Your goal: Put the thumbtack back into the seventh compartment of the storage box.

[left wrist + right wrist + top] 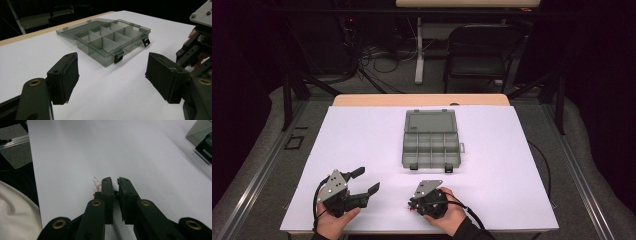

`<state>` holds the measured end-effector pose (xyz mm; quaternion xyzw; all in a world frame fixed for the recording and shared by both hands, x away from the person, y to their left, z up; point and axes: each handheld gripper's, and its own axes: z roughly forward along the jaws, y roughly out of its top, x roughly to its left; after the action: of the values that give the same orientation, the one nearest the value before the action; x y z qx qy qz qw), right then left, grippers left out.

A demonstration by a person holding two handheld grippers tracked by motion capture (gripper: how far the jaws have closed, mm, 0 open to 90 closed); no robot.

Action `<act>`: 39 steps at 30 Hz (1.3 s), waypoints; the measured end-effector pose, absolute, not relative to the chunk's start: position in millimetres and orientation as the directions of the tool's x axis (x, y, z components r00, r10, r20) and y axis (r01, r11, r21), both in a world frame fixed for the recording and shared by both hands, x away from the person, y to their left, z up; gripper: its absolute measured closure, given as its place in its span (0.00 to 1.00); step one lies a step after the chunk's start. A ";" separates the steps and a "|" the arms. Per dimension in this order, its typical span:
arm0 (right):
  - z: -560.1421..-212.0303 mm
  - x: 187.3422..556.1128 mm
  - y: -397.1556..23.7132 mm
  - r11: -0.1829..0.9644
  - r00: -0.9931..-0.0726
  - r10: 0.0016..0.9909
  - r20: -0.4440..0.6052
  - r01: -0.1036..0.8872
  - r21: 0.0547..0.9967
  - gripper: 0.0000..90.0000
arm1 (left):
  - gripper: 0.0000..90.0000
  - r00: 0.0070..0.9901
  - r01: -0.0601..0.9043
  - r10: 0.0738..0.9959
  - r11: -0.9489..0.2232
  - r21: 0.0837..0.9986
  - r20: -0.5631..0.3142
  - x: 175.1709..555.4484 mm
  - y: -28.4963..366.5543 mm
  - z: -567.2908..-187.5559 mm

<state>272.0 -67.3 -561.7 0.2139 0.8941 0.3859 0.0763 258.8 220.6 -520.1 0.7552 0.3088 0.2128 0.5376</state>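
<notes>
Grey plastic compartment box [431,142] lies open, mid-table, beyond both grippers.
Left gripper [365,181] rests wide and empty; right gripper [412,205], nearer the box, is nearly closed around small red-and-white parts [96,188], the box ahead of it.

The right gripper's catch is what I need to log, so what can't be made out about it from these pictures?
- Small red-and-white item in the right gripper view: mostly hidden behind the left jaw of the right gripper; its kind is unreadable.
- Same item in the high view: a red speck, too small.
- Organizer box in the right gripper view: cut off by the edge.
</notes>
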 end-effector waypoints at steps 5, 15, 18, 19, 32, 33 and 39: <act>-562.1 272.4 -67.7 0.605 -0.895 0.445 0.031 0.326 0.726 0.92 | 0.29 0.718 0.238 0.696 -0.231 0.944 -0.011 258.8 220.5 -520.2; -560.5 271.8 -69.0 0.586 -0.888 0.457 0.048 0.341 0.735 0.92 | 0.29 0.716 0.240 0.698 -0.230 0.943 -0.012 259.0 221.0 -520.2; -556.7 271.3 -71.3 0.565 -0.885 0.462 0.053 0.340 0.751 0.92 | 0.29 0.716 0.240 0.698 -0.226 0.944 -0.016 259.2 221.5 -520.2; -555.3 271.3 -72.4 0.559 -0.883 0.466 0.054 0.341 0.756 0.92 | 0.29 0.715 0.241 0.699 -0.223 0.945 -0.017 259.4 221.7 -520.2; -529.1 271.4 -96.9 0.473 -0.844 0.535 0.033 0.333 0.816 0.92 | 0.29 0.710 0.232 0.704 -0.218 0.948 -0.012 257.6 223.3 -518.6; -526.9 272.5 -98.8 0.468 -0.840 0.542 0.034 0.336 0.818 0.92 | 0.29 0.707 0.233 0.707 -0.216 0.948 -0.012 257.7 223.3 -518.6; -512.2 280.1 -110.7 0.446 -0.818 0.575 0.019 0.332 0.831 0.92 | 0.29 0.707 0.236 0.707 -0.216 0.947 -0.015 258.7 222.9 -519.2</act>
<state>280.1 -110.7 -512.2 0.2701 0.8396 0.4519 0.1341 258.7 222.9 -519.2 0.7487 0.3150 0.2176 0.5412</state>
